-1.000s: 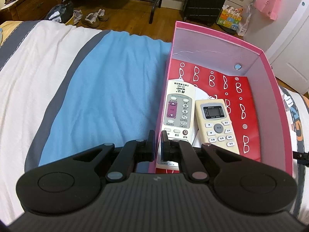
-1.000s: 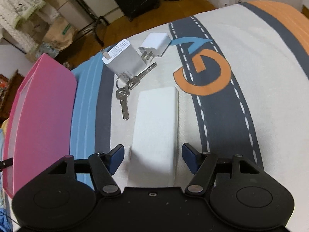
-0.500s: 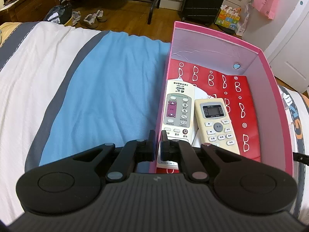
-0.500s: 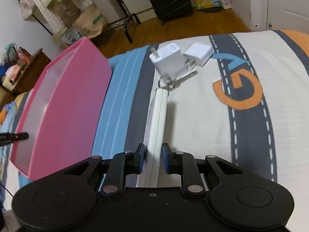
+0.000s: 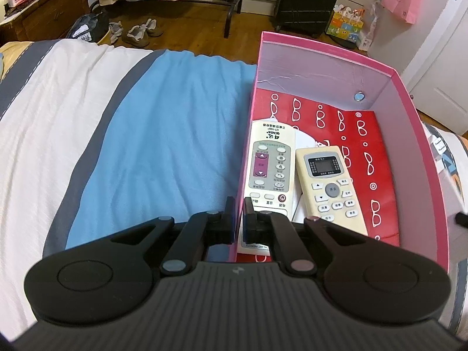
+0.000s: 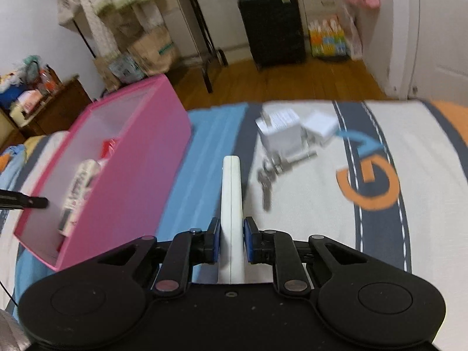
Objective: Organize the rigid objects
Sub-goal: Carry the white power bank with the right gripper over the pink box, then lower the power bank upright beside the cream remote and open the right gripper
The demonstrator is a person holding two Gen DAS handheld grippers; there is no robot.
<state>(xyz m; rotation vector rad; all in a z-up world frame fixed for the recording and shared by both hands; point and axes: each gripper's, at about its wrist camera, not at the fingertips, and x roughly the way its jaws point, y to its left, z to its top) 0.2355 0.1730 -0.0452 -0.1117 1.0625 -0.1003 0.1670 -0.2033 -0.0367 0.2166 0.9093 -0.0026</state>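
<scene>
The white slab (image 6: 231,201), a flat white block, now stands on edge between the pads of the right gripper (image 6: 231,239), whose jaws are closing on its narrow sides and appear to press it. A second earlier it lay flat on the bedspread (image 6: 307,219) between wide-open jaws; it has since been clamped, tipped upright and raised clear of the cloth. To its right lie the keys (image 6: 267,181) and, just beyond them, two white chargers (image 6: 282,136), blurred in this view and not yet moved. To the left stands the pink box (image 6: 137,175), open at the top.

In the left wrist view the box holds two remote controls (image 5: 270,169) side by side on a red patterned sheet (image 5: 362,134). The left gripper (image 5: 239,216) is closed on the box's near left wall (image 5: 247,146), as it was a second ago, probably to steady it.

Judged from this, the slab is picked and ready to carry to the box; free space shows on the box's right side. Keys and chargers remain to be stowed.
</scene>
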